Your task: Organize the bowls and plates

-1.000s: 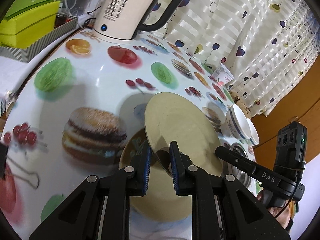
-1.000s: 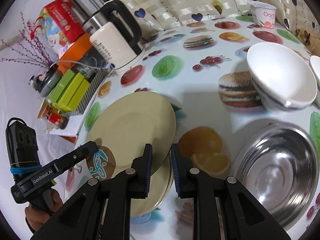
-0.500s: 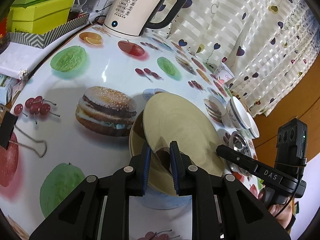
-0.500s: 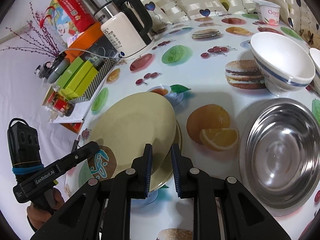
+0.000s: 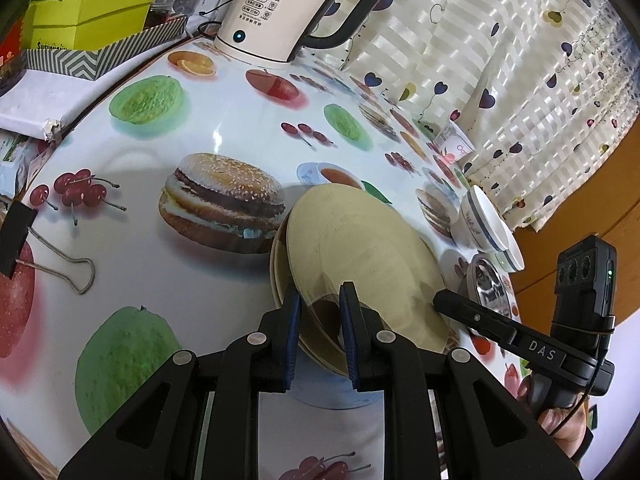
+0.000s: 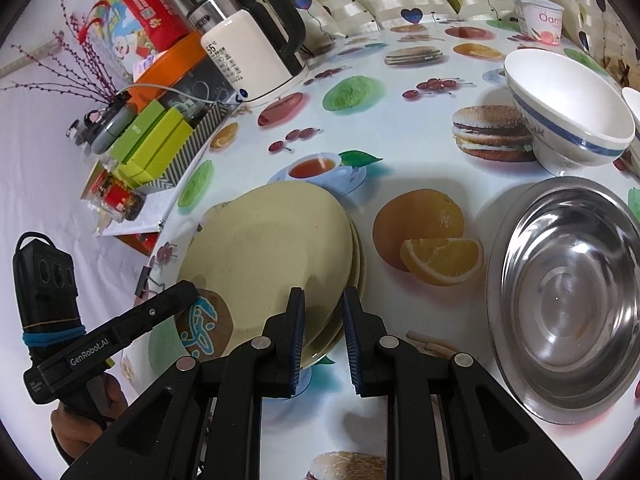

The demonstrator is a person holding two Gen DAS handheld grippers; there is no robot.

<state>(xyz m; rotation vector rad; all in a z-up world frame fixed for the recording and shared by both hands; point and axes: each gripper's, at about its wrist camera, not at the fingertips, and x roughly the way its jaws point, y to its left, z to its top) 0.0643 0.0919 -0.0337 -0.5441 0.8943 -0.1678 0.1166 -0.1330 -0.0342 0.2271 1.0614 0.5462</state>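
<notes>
Lower plate mostly hidden under top plate, both tongs apparently gripping it

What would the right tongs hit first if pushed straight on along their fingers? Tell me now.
The right tongs are already shut on the rim of the top plate, so that plate is first. It seems to lie on a second plate; beyond it, probably the tablecloth.
</notes>
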